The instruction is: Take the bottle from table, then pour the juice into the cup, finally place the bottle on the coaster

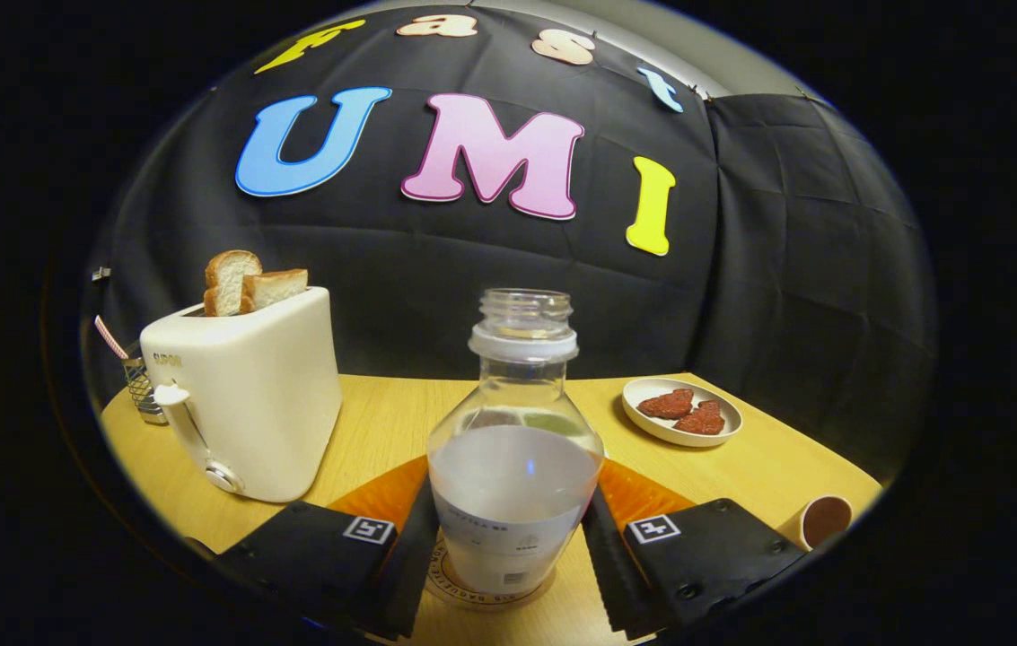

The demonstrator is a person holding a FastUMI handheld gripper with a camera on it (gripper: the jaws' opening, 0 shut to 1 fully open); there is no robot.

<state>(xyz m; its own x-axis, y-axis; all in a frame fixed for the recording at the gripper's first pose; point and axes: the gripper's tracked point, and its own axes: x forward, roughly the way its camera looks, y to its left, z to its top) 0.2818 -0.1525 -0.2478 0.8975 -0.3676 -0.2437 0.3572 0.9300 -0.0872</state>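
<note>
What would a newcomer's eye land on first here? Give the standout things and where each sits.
First the uncapped bottle, about half full of pale liquid, standing between the claw fingers on a round coaster; whether they press it is unclear. Next the white toaster with bread slices, on the table beside the bottle. On the other side are a plate and cup.

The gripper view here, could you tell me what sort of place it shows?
Probably a staged breakfast table inside a recording booth: black cloth walls stand behind a wooden table with a toaster holding bread, a plate of food and a bottle standing on a coaster between the gripper fingers.
</note>
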